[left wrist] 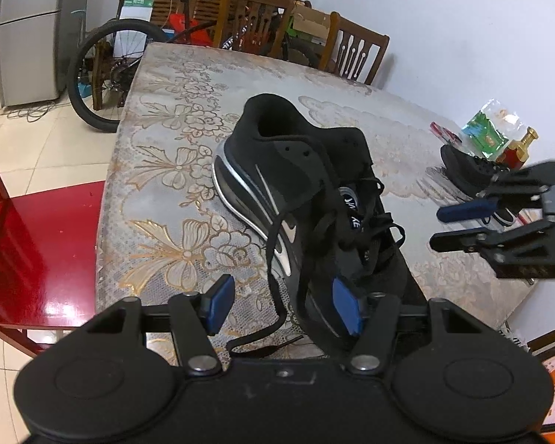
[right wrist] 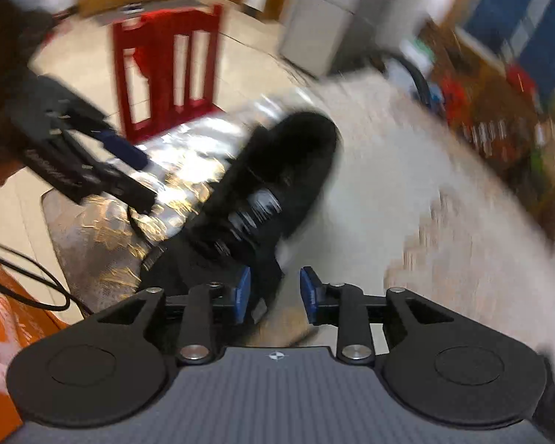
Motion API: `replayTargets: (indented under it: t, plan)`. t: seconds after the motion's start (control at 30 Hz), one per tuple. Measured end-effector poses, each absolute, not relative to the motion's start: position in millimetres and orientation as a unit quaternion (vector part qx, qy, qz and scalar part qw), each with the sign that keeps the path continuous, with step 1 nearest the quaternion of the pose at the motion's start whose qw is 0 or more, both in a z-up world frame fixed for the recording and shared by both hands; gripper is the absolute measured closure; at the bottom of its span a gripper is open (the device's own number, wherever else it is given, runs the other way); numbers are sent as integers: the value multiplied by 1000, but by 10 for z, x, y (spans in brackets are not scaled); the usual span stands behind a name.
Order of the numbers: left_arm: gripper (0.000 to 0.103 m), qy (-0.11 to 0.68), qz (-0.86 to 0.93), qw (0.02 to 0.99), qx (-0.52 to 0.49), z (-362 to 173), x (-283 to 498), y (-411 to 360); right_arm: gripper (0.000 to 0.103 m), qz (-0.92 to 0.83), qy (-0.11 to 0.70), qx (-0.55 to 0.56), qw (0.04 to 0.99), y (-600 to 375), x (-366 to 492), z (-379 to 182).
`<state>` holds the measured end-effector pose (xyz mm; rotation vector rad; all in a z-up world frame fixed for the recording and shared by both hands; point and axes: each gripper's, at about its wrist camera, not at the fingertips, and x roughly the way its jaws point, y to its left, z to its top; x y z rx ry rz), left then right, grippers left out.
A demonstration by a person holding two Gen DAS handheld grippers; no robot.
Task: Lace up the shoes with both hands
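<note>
A black sneaker (left wrist: 296, 170) with a silver swoosh lies on the floral tablecloth (left wrist: 166, 129), heel away from me, its black laces (left wrist: 273, 251) loose and partly threaded. One lace end hangs down between the blue pads of my left gripper (left wrist: 284, 305), which stands open and does not press it. My right gripper (left wrist: 447, 227) hovers open to the right of the shoe with nothing between its fingers. The right wrist view is blurred: the right gripper (right wrist: 275, 296) is open above the sneaker (right wrist: 288, 162), with the left gripper (right wrist: 144, 174) at the left.
A second dark shoe (left wrist: 470, 170), a green packet (left wrist: 486, 135) and a red bottle (left wrist: 518, 151) sit near the wall at the table's right. A red chair (left wrist: 36, 251) stands at the left edge. Wooden chairs (left wrist: 355, 51), a bicycle (left wrist: 103, 74) and a fridge (left wrist: 25, 33) are beyond.
</note>
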<state>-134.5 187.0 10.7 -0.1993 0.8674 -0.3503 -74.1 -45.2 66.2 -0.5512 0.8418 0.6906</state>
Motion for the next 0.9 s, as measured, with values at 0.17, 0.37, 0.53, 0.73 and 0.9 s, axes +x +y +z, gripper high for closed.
replayTargets:
  t: [0.17, 0.37, 0.53, 0.73, 0.9]
  plan:
    - [47, 421, -165, 887, -92, 124, -1306, 1816, 72, 220, 475, -154, 838, -686, -356, 364]
    - [47, 408, -144, 895, -105, 284, -1213, 1912, 73, 169, 516, -90, 835, -685, -212, -29]
    - [47, 387, -127, 912, -41, 573, -864, 1892, 102, 176, 493, -102, 846, -659, -310, -99]
    - [45, 406, -163, 895, 86, 765, -125, 1572, 102, 270, 436, 85, 854, -843, -480, 441]
    - [45, 468, -172, 848, 182, 447, 343, 1272, 102, 376, 429, 85, 817, -595, -635, 533]
